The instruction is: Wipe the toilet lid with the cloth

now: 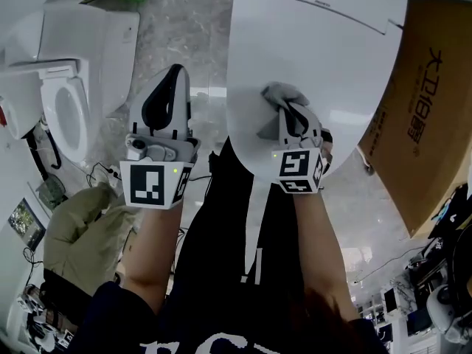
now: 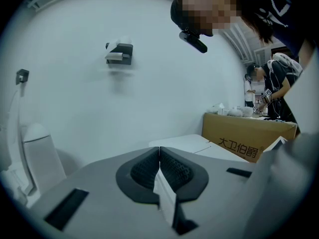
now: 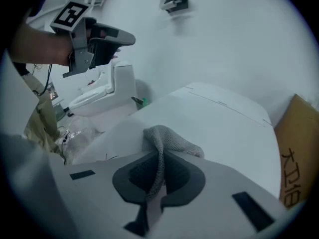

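The white toilet lid (image 1: 324,57) fills the upper right of the head view and lies ahead in the right gripper view (image 3: 219,118). My right gripper (image 1: 289,115) is shut on a grey cloth (image 1: 279,102), which rests on the lid's near left part; the cloth (image 3: 167,141) bunches out past the closed jaws. My left gripper (image 1: 168,98) hangs off the lid's left side, above the floor, shut with nothing in it. In the left gripper view its pads (image 2: 159,171) meet, facing a white wall.
A second toilet (image 1: 70,87) with an open seat stands at the left, cables and a tan bag (image 1: 81,227) near it. A cardboard box (image 1: 424,116) stands right of the lid. A paper holder (image 2: 119,54) hangs on the wall. Another person (image 2: 274,83) stands beyond the box.
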Demonstrator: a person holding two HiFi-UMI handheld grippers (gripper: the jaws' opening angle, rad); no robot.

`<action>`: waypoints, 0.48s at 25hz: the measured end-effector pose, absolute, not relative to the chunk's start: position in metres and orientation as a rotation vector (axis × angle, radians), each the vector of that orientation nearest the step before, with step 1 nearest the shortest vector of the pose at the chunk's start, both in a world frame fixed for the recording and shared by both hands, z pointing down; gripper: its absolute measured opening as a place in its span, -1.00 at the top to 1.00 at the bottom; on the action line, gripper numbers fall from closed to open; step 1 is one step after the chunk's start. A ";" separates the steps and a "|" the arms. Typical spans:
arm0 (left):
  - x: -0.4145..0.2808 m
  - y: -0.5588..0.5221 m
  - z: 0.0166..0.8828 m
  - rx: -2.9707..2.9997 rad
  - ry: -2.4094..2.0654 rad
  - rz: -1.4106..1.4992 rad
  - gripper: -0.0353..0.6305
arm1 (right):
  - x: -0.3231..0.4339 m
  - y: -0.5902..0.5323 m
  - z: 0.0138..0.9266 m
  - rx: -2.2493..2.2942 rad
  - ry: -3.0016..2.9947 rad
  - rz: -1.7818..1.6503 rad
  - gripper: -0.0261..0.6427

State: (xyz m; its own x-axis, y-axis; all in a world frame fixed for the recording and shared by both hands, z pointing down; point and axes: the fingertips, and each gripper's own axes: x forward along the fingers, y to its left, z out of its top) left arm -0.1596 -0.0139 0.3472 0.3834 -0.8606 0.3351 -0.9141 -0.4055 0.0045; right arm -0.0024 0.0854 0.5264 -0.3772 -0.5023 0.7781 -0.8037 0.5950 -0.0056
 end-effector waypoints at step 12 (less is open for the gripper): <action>-0.167 -0.009 0.350 2.427 -1.617 0.425 0.83 | -0.119 0.097 0.524 0.632 -2.243 0.362 0.85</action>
State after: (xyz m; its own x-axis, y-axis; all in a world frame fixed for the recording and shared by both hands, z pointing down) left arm -0.1675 -0.0087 0.3499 0.3624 -0.8673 0.3413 -0.9230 -0.3848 0.0020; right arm -0.1188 0.0974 0.5240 -0.5856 -0.3273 0.7415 -0.5438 0.8371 -0.0600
